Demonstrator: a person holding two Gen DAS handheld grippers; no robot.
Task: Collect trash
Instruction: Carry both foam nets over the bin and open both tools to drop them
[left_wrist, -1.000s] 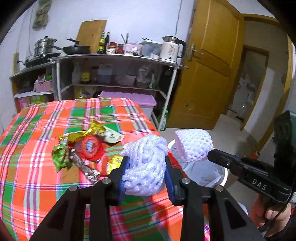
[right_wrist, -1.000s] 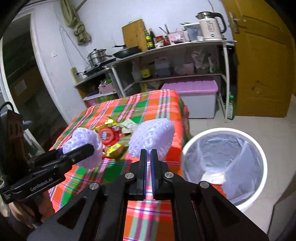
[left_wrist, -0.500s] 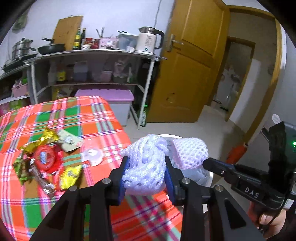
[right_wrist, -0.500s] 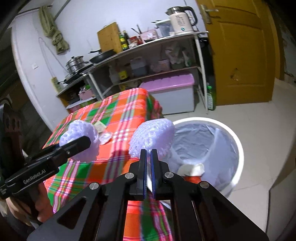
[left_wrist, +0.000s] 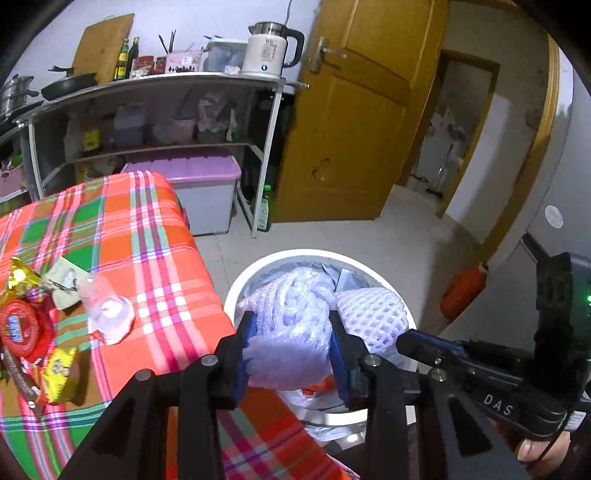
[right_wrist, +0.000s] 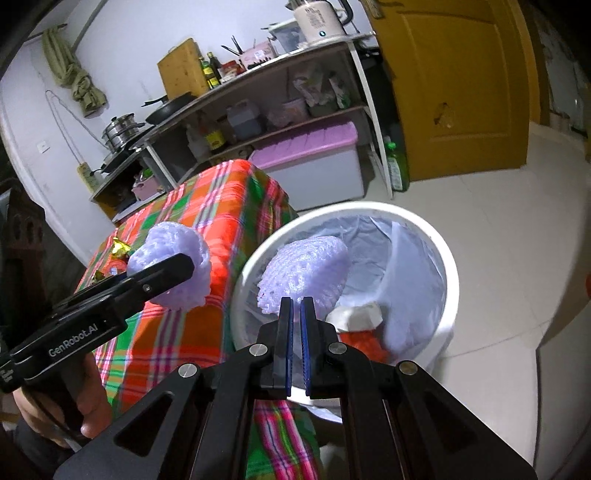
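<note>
My left gripper (left_wrist: 292, 325) is shut on a bunched white foam net (left_wrist: 291, 332) and holds it at the near rim of the white trash bin (left_wrist: 258, 266). My right gripper (right_wrist: 296, 306) is shut on a second white foam net (right_wrist: 304, 277), held over the bin's (right_wrist: 448, 266) open mouth. That net also shows in the left wrist view (left_wrist: 373, 317), with the right gripper (left_wrist: 400, 338) beside mine. The left gripper (right_wrist: 188, 264) and its net (right_wrist: 173, 251) show in the right wrist view beside the table. Wrappers (left_wrist: 33, 321) lie on the plaid tablecloth (left_wrist: 147, 236).
The bin has a grey liner (right_wrist: 402, 258) with some trash at the bottom (right_wrist: 356, 321). A metal shelf rack (left_wrist: 147, 110) with a kettle (left_wrist: 271, 50), a purple-lidded box (left_wrist: 199, 184) and a yellow door (left_wrist: 362, 110) stand behind. Tiled floor (right_wrist: 498, 221) lies around the bin.
Both grippers have moved right, away from the table and over the trash bin, each still holding its foam net. The wrappers have slid to the left edge of view.
</note>
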